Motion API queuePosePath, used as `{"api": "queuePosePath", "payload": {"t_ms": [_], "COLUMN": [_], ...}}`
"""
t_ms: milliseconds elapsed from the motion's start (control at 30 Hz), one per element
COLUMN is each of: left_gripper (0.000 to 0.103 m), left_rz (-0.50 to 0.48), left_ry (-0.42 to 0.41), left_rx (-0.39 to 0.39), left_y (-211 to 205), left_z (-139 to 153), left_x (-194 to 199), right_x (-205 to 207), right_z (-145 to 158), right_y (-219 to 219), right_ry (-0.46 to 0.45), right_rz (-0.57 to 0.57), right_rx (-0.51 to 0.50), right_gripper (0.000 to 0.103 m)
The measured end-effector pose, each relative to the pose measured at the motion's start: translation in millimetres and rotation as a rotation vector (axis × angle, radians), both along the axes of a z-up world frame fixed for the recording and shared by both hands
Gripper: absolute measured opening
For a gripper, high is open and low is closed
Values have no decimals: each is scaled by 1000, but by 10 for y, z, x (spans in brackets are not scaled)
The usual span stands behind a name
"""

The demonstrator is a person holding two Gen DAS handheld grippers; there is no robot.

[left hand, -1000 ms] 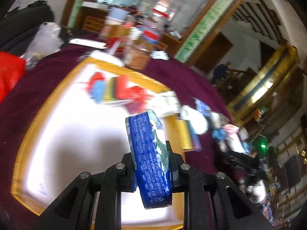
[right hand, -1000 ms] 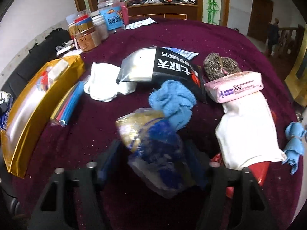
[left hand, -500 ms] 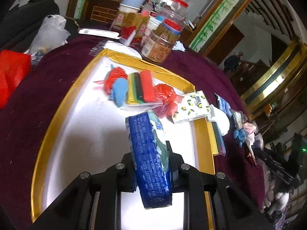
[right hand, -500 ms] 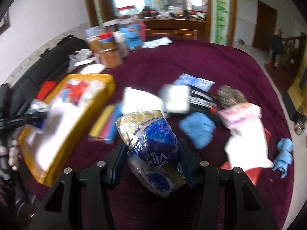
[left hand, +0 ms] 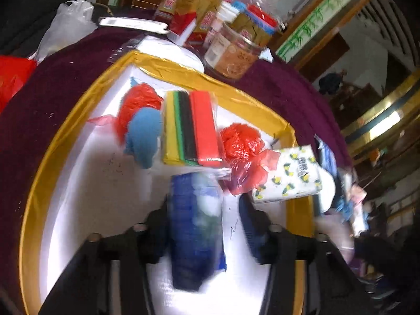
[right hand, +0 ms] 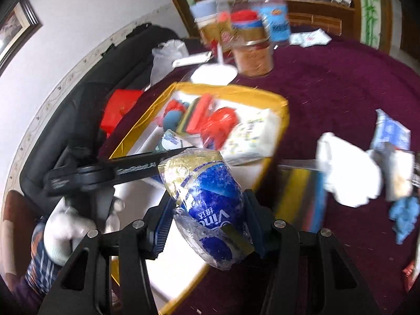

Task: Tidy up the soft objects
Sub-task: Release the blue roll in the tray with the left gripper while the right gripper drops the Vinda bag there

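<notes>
My left gripper (left hand: 207, 220) has its jaws spread apart over the white floor of the gold-rimmed tray (left hand: 78, 105). The blue tissue pack (left hand: 195, 231) lies between the jaws, against the left finger and clear of the right one. My right gripper (right hand: 207, 218) is shut on a blue and gold tissue pack (right hand: 210, 204) and holds it above the tray's near corner (right hand: 262, 176). The left gripper's arm (right hand: 126, 170) shows in the right wrist view, reaching into the tray.
In the tray lie red mesh bags (left hand: 241, 144), a blue cloth (left hand: 144, 134), a coloured sponge pack (left hand: 191, 126) and a lemon-print tissue pack (left hand: 288, 173). Jars (left hand: 233, 55) stand behind the tray. White cloths (right hand: 349, 173), a blue cloth (right hand: 404, 215) and a coloured strip pack (right hand: 302, 199) lie on the maroon tablecloth.
My left gripper's jaws have opened and let go of the blue tissue pack over the tray. My right gripper has swung left with its pack to the tray.
</notes>
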State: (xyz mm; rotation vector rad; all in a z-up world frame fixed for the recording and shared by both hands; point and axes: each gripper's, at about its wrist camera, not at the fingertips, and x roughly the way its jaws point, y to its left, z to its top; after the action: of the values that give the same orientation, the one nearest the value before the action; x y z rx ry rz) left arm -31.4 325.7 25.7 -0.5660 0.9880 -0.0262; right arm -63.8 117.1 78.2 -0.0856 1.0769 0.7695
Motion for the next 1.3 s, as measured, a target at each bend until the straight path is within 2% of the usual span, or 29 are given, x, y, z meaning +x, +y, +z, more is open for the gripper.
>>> {"api": "queuePosePath", "payload": {"t_ms": [200,367,533,600,667,700,767,867,1000,1167,1300], "left_gripper": [66,68,73,74,76,76,77,78,79,80,80], "left_rz": [101,144,142,137,128,127,122,118,87,9,-44], "left_ry": [-140,-217,-238,-239,-239,-242,-247,-246,-250,-284,-272], "left_rx": [-103,-154,-166,-172,-163,-159,-149,-131,-127,-80,-59], "left_y": [352,523,486,454,418,398,355,277,128,-212,-522], "left_z": [248,332,363,374,386,395,404,413,436,558,573], "left_x": [-476,-824,-967,-994,-1027,-1038,-1054,-1081,-1111,-1163,-1128], "right_x": [196,352,464,492,495,483,435,292,100,-90,-80], "right_z": [-273,-401,-430,-441,-428,-400,-321,-143,28,143,115], "right_y": [351,520,678,694,649,595,461,153,-282,-1011,-1611], "right_ry": [90,67,-50,-64,-40,-18,0,-27,-110,-228,-237], "right_rz": [2,-20,-33,-31,-31,-34,-42,-53,-96,-195,-307], "right_rx": [-41,-117,-215,-217,-178,-146,-84,-13,2,-16,-11], "right_gripper": [51,51,53,55,57,58,65,70,70,75,75]}}
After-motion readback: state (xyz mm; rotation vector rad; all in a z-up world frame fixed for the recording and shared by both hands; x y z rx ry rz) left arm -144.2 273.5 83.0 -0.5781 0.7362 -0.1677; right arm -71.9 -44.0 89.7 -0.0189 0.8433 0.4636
